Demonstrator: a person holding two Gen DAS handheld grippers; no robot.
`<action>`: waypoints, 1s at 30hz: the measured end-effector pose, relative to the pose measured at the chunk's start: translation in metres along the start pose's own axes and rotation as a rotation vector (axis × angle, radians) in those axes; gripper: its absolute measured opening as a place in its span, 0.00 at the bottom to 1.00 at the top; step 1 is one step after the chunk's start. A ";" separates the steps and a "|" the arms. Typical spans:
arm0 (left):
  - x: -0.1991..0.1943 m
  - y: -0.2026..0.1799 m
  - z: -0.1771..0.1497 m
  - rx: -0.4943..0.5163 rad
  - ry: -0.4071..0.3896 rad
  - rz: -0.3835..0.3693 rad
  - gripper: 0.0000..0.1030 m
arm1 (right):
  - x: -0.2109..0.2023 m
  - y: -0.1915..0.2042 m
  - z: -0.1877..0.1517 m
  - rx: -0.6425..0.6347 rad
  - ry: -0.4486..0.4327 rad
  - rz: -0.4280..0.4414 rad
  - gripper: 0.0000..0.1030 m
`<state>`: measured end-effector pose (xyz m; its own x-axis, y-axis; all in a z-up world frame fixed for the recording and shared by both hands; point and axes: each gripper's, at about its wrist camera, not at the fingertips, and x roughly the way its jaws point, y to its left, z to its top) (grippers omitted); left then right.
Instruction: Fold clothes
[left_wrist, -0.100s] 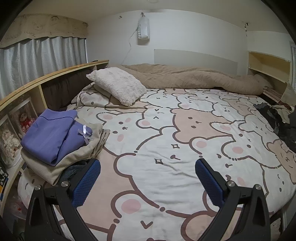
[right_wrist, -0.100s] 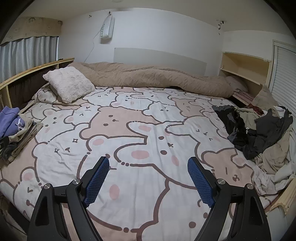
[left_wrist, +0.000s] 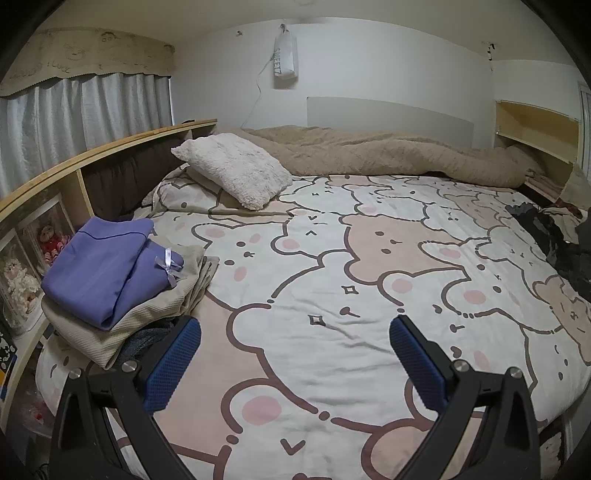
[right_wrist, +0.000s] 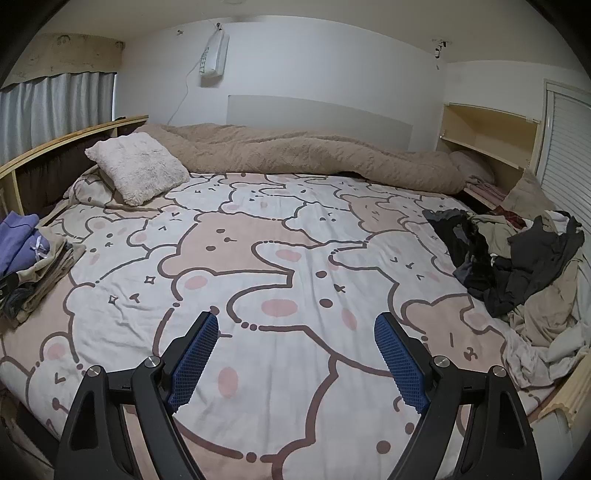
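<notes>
Dark unfolded clothes pile (right_wrist: 517, 266) sitting at 3 o'clock; left gripper (left_wrist: 295, 360) and right gripper (right_wrist: 295, 354) hovering spread wide, empty. Pinch one garment only, avoiding tangled neighbours.

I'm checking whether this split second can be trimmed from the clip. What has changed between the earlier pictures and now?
Nothing visibly changed. The left gripper and right gripper are both open and empty over the bear-print bedspread, just as before. The folded stack and the unfolded pile lie where they were.
</notes>
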<state>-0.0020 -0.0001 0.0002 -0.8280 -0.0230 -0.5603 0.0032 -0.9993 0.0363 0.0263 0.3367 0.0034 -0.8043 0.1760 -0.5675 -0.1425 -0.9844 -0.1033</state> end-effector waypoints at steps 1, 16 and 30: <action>0.000 0.000 0.000 0.000 0.005 0.001 1.00 | 0.000 -0.002 0.000 0.003 -0.001 0.000 0.84; 0.006 0.008 -0.005 -0.027 0.025 -0.019 1.00 | 0.001 0.000 -0.001 0.004 0.004 -0.004 0.84; 0.003 0.006 -0.004 -0.008 0.010 -0.025 1.00 | 0.004 0.002 0.002 0.000 0.016 0.001 0.84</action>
<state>-0.0028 -0.0063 -0.0046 -0.8219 0.0020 -0.5696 -0.0130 -0.9998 0.0152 0.0215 0.3354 0.0021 -0.7949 0.1753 -0.5809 -0.1417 -0.9845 -0.1032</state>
